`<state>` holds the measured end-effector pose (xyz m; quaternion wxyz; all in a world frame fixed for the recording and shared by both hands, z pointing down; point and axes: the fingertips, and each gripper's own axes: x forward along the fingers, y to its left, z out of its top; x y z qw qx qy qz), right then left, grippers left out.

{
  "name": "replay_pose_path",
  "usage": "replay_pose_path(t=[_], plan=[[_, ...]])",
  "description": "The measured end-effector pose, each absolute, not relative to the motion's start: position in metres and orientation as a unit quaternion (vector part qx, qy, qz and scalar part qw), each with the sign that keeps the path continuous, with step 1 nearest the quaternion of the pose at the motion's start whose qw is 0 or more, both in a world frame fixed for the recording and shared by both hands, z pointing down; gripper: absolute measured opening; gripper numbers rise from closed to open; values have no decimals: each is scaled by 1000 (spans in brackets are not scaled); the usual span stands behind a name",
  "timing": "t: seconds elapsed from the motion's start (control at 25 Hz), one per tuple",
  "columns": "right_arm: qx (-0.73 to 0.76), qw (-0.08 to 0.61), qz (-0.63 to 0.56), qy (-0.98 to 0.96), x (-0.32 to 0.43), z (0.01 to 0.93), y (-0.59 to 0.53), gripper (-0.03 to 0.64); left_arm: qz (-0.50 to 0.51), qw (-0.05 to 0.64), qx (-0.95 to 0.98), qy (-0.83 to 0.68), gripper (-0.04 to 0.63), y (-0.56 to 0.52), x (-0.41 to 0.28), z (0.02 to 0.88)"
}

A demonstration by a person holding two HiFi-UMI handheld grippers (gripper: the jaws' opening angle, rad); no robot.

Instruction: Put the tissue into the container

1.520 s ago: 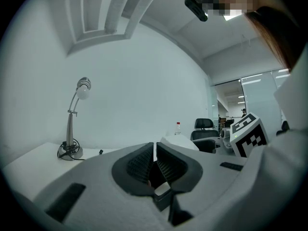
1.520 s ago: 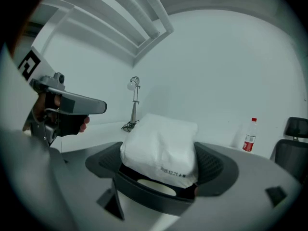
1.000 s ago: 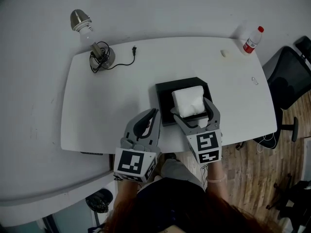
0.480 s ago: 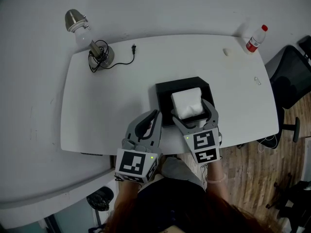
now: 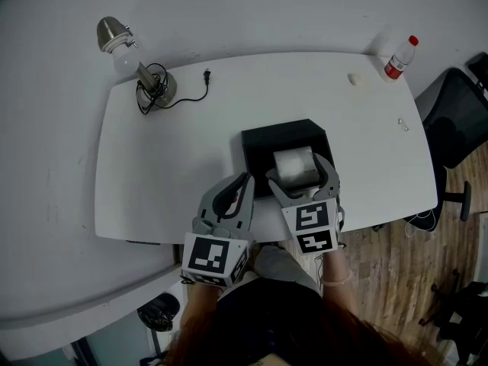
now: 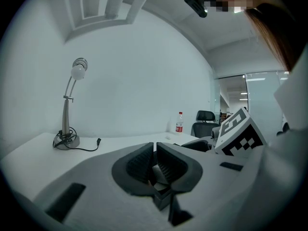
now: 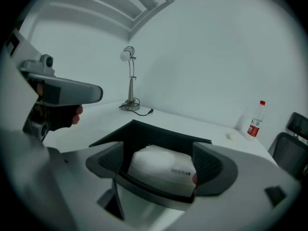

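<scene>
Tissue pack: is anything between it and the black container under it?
Nothing visible. The tissue pack sits between the jaws of the right gripper, already inside the walls of the open black container. The left gripper is off to the side, jaws together.

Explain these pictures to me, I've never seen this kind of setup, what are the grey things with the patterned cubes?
No robot here: a person holds a two-jaw tool in each hand; the patterned cubes are part of them. The top-down picture comes from a camera on the person's head; the other two come from cameras riding on each tool, looking along its jaws. On the white table stand a desk lamp, a bottle and an open black container. The right tool grips a white tissue pack inside that container's outline. The left tool is shut and empty.
</scene>
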<state>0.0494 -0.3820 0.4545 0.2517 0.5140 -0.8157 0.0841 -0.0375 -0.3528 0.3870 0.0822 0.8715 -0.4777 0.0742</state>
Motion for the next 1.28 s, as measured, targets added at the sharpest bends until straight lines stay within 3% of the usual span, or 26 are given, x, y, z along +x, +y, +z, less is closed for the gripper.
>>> replay_pose_path(t=[0.56,1.28], plan=[[512,190,90,-833,47,432,-372,445,69,82,866,-489,41,-342,-50,383],[518,162,59,-838,33,399,-318,445,43,55,867,-494,41,-290,-69,354]])
